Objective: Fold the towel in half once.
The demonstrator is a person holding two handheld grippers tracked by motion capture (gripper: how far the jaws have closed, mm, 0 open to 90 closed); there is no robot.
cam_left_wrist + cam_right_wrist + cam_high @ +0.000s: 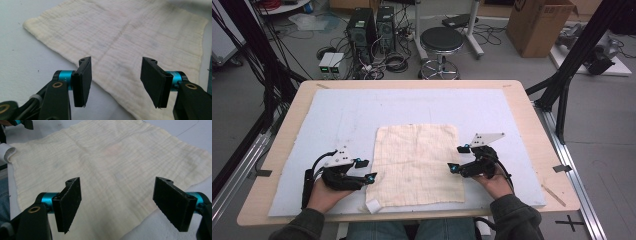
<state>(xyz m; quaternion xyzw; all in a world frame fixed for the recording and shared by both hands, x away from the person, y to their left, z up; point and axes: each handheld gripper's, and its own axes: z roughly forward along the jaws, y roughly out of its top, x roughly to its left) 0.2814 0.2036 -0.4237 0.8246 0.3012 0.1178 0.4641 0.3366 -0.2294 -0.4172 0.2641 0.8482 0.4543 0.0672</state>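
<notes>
**Cloth lies flat, both grippers open beside it**

Cream-yellow square muslin cloth (417, 164) lies spread flat on a pale blue-grey mat (362, 110) covering a light wooden table (532, 115), nearer the table's front edge, roughly centred btwn its left & right sides. A small white tag (373, 206) curls at the cloth's front-left corner, near the table's front edge.

Left gripper (365, 170), black w/ teal fittings, sits just beside the cloth's left edge, jaws apart, nothing btwn them; in the left gripper view the pads (82, 81) hover over that edge w/o pressing. Right gripper (458, 159) sits at the cloth's right edge, jaws likewise wide apart & empty; the right gripper view looks across the fabric (105, 162).

Judgement: the step looks like taking hold of the cloth's side edges, prob. for a fold. To do it well, lower each tool so one pad slides under the hem & one stays above, pinch at matching spots on both sides, close fully before lifting, and raise both hands evenly so the fabric doesn't skew or drag the mat.
</notes>
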